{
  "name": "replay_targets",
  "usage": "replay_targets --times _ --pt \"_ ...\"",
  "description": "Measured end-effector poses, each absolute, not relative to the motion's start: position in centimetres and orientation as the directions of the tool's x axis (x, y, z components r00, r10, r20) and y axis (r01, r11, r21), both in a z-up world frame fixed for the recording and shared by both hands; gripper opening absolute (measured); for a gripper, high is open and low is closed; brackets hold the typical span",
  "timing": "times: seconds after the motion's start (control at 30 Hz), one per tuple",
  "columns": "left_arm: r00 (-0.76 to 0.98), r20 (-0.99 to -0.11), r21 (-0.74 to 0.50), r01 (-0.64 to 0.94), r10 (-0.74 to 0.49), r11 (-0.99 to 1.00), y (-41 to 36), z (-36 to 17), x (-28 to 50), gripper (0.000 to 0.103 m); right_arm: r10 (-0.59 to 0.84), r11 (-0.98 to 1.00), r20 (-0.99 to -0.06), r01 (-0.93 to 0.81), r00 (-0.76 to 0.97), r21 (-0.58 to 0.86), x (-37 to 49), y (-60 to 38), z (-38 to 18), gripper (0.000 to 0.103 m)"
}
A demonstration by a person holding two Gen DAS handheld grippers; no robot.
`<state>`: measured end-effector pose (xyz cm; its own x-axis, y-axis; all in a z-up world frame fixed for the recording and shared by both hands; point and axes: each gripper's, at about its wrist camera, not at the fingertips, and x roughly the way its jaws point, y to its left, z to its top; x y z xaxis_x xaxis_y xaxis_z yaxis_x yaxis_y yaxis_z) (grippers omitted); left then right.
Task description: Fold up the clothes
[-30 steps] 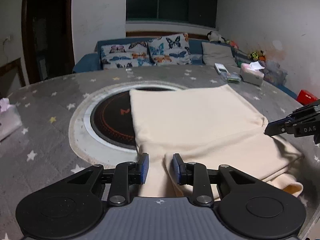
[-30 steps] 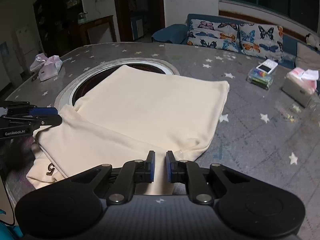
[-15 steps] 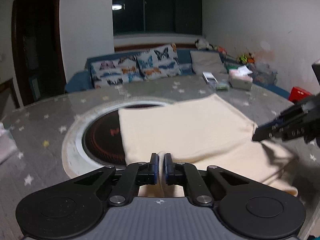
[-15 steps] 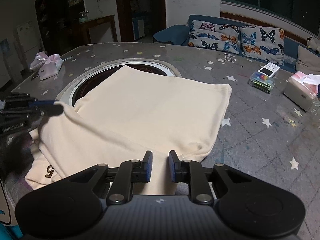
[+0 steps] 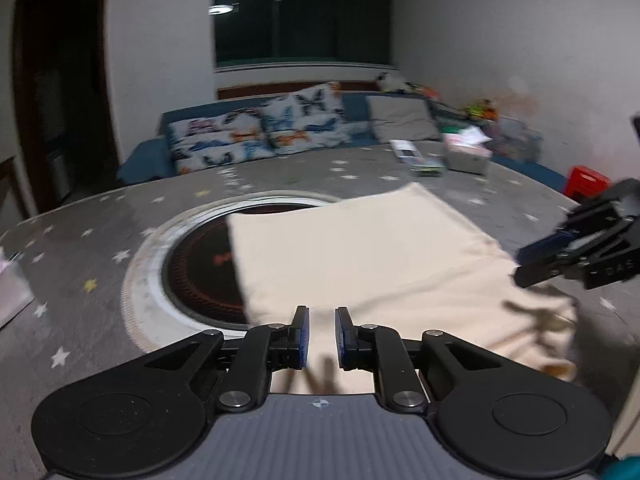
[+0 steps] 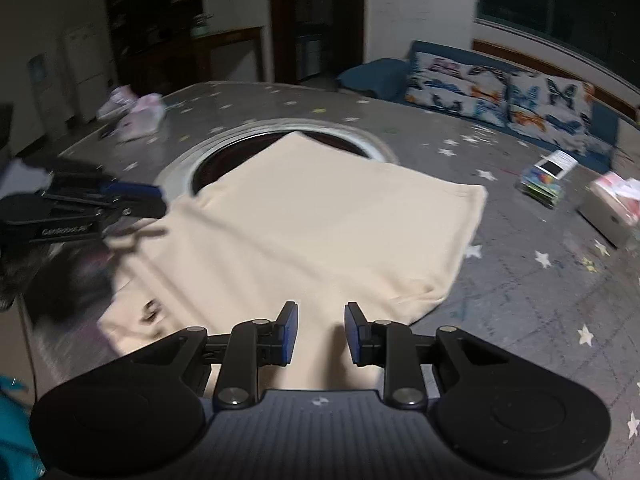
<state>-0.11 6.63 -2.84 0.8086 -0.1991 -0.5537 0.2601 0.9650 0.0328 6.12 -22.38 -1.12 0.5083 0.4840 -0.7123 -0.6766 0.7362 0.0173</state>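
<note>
A cream garment (image 5: 360, 256) (image 6: 320, 220) lies folded flat on the grey star-patterned table (image 5: 80, 280), partly covering the round dark hotplate (image 5: 200, 272). My left gripper (image 5: 320, 320) hovers over the garment's near edge. Its jaws are opening and the cloth shows below the gap, with no pad pressing on it. My right gripper (image 6: 320, 316) hangs over the garment's other near corner, jaws opening, nothing pinched. The right gripper (image 5: 524, 264) also enters the left wrist view from the right. The left gripper (image 6: 162, 202) shows at the left of the right wrist view.
A tissue box (image 6: 612, 212) and a small colourful pack (image 6: 548, 180) sit on the table's far right side. A pink bag (image 6: 136, 116) lies at the far left. Beyond the table stands a blue sofa with butterfly cushions (image 5: 256, 136). A red box (image 5: 584, 184) sits off the table's edge.
Half a second ago the left jaws were pinched on a fold of the garment's near edge; now they stand apart and the fold lies flat. The right jaws widened and that gripper drew back a little.
</note>
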Motion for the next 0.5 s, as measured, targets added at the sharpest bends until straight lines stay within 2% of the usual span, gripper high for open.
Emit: replay_targets --times 0.17,0.23,0.3,0.43,0.5 --pt "0.778 -0.587 0.090 0.335 -0.221 0.938 5.9 -3.3 -1.7 0.015 0.482 0.695 -0.746 -0.719 0.459 0.006 4.5 -21.6 -2.1 0.025" --pt "0.772 -0.598 0.120 0.354 -0.217 0.927 6.3 -3.2 -2.7 0.021 0.482 0.681 -0.754 -0.732 0.447 0.001 3.9 -21.5 -2.2 0.025" --pt "0.770 -0.602 0.161 0.376 -0.211 0.913 6.7 -3.2 -3.9 0.043 0.483 0.667 -0.756 -0.745 0.442 -0.009 3.3 -21.5 -1.9 0.026" --pt "0.764 -0.609 0.281 0.458 -0.212 0.844 6.1 -4.1 -6.5 0.047 0.473 0.647 -0.762 -0.762 0.442 -0.041 2.6 -21.7 -1.5 0.033" --pt "0.763 -0.612 0.321 0.482 -0.211 0.815 5.3 -5.0 -7.0 0.047 0.466 0.635 -0.767 -0.770 0.441 -0.057 2.3 -21.8 -1.4 0.033"
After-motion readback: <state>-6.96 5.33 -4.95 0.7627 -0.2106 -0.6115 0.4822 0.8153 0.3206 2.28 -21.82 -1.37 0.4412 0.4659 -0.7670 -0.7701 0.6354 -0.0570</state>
